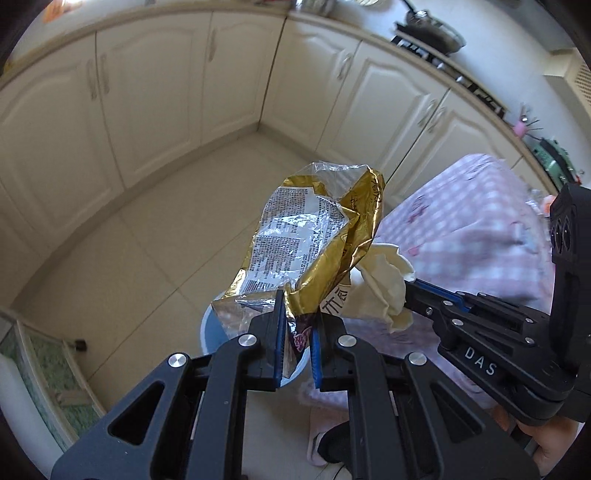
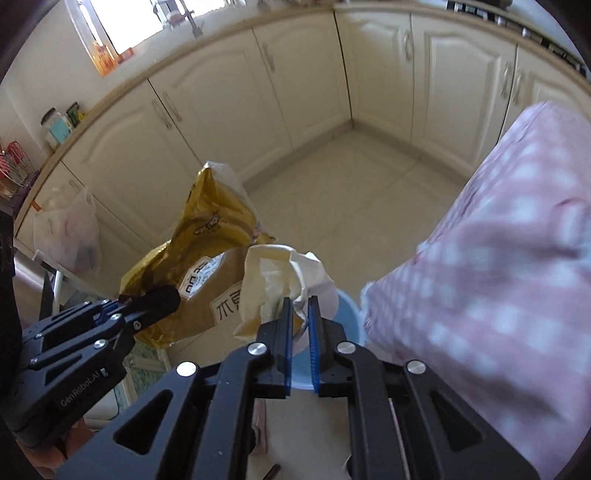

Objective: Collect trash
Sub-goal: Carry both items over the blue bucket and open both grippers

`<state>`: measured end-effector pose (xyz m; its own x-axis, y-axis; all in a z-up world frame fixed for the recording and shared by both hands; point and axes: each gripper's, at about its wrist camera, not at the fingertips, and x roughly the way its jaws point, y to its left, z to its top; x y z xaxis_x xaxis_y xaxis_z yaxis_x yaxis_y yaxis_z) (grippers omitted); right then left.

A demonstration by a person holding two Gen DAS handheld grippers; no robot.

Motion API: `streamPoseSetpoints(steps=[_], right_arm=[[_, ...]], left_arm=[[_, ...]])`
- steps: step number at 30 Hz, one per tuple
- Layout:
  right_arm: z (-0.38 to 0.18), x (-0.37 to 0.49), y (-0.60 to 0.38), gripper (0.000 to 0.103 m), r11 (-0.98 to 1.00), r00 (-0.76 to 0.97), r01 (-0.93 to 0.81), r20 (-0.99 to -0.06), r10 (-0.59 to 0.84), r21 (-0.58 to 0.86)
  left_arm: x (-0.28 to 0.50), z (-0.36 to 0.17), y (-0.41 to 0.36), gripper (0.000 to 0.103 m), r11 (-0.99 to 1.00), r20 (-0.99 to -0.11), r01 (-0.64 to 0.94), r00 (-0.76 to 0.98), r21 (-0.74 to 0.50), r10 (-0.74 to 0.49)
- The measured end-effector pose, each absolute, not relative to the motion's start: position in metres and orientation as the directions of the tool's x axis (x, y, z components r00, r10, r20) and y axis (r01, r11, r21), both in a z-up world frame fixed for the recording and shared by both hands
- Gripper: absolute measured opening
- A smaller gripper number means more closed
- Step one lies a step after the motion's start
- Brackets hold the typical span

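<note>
My left gripper is shut on a crumpled gold and silver snack wrapper and holds it up above the floor; the wrapper also shows in the right wrist view. My right gripper is shut on a crumpled white tissue, which also shows in the left wrist view, right beside the wrapper. A light blue bin stands on the floor just below both grippers; its rim also shows in the left wrist view.
A pink checked cloth covers a surface close on the right. Cream kitchen cabinets line the walls around the tiled floor. A stove with a pan is on the counter. A plastic bag hangs at the left.
</note>
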<state>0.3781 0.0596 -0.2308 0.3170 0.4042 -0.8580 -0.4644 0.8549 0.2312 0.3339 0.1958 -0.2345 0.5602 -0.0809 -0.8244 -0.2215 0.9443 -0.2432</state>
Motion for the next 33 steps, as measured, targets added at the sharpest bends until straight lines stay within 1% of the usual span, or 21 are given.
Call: streamPoseSetpoints(steps=[4, 7, 8, 9, 11, 12, 13, 14, 17, 21, 23, 25, 29, 31, 33], right_arm=[[-0.265, 0.395, 0.082, 0.01, 0.85, 0.244, -0.452, -0.879, 0.411, 0.271], [-0.286, 0.409, 0.101, 0.011, 0.848, 0.205, -0.448, -0.891, 0.405, 0.282], [-0.29, 0.411, 0.103, 0.013, 0.847, 0.198, -0.448, -0.893, 0.405, 0.285], [-0.294, 0.414, 0.107, 0.02, 0.85, 0.196, -0.445, -0.895, 0.4, 0.282], [-0.298, 0.415, 0.112, 0.022, 0.853, 0.199, -0.444, -0.899, 0.391, 0.273], [-0.302, 0.411, 0.111, 0.025, 0.853, 0.2, -0.445, -0.898, 0.391, 0.272], [-0.302, 0.412, 0.113, 0.03, 0.855, 0.204, -0.444, -0.899, 0.388, 0.268], [-0.304, 0.412, 0.117, 0.031, 0.857, 0.206, -0.443, -0.9, 0.384, 0.264], [-0.3, 0.409, 0.102, 0.031, 0.863, 0.222, -0.443, -0.903, 0.369, 0.244], [-0.286, 0.403, 0.087, 0.032, 0.882, 0.296, -0.44, -0.899, 0.323, 0.172], [-0.276, 0.398, 0.083, 0.033, 0.886, 0.341, -0.443, -0.888, 0.307, 0.136], [-0.264, 0.394, 0.078, 0.036, 0.891, 0.386, -0.441, -0.873, 0.298, 0.108], [-0.245, 0.389, 0.07, 0.037, 0.897, 0.456, -0.436, -0.843, 0.284, 0.067], [-0.239, 0.388, 0.066, 0.037, 0.899, 0.474, -0.432, -0.832, 0.289, 0.066], [-0.231, 0.387, 0.06, 0.037, 0.903, 0.494, -0.425, -0.82, 0.289, 0.063]], left_arm=[[0.348, -0.266, 0.211, 0.01, 0.935, -0.862, -0.266, 0.501, -0.236, -0.075], [0.349, -0.282, 0.219, 0.01, 0.931, -0.874, -0.283, 0.481, -0.23, -0.07], [0.349, -0.288, 0.22, 0.01, 0.931, -0.877, -0.288, 0.475, -0.226, -0.066], [0.345, -0.293, 0.225, 0.01, 0.93, -0.88, -0.291, 0.471, -0.224, -0.065], [0.345, -0.299, 0.226, 0.01, 0.926, -0.883, -0.295, 0.464, -0.236, -0.077], [0.345, -0.301, 0.227, 0.01, 0.926, -0.884, -0.295, 0.462, -0.235, -0.077], [0.345, -0.304, 0.228, 0.01, 0.927, -0.884, -0.293, 0.46, -0.235, -0.078], [0.346, -0.305, 0.227, 0.01, 0.926, -0.884, -0.293, 0.46, -0.237, -0.081], [0.348, -0.306, 0.224, 0.01, 0.926, -0.885, -0.287, 0.457, -0.244, -0.091], [0.352, -0.305, 0.22, 0.01, 0.929, -0.883, -0.271, 0.458, -0.252, -0.106], [0.354, -0.304, 0.218, 0.011, 0.929, -0.882, -0.263, 0.458, -0.259, -0.116], [0.355, -0.301, 0.215, 0.011, 0.931, -0.88, -0.256, 0.461, -0.26, -0.118], [0.357, -0.292, 0.209, 0.018, 0.931, -0.872, -0.244, 0.472, -0.269, -0.128], [0.357, -0.284, 0.206, 0.024, 0.933, -0.863, -0.236, 0.489, -0.271, -0.127], [0.356, -0.276, 0.204, 0.035, 0.935, -0.855, -0.231, 0.505, -0.269, -0.121]])
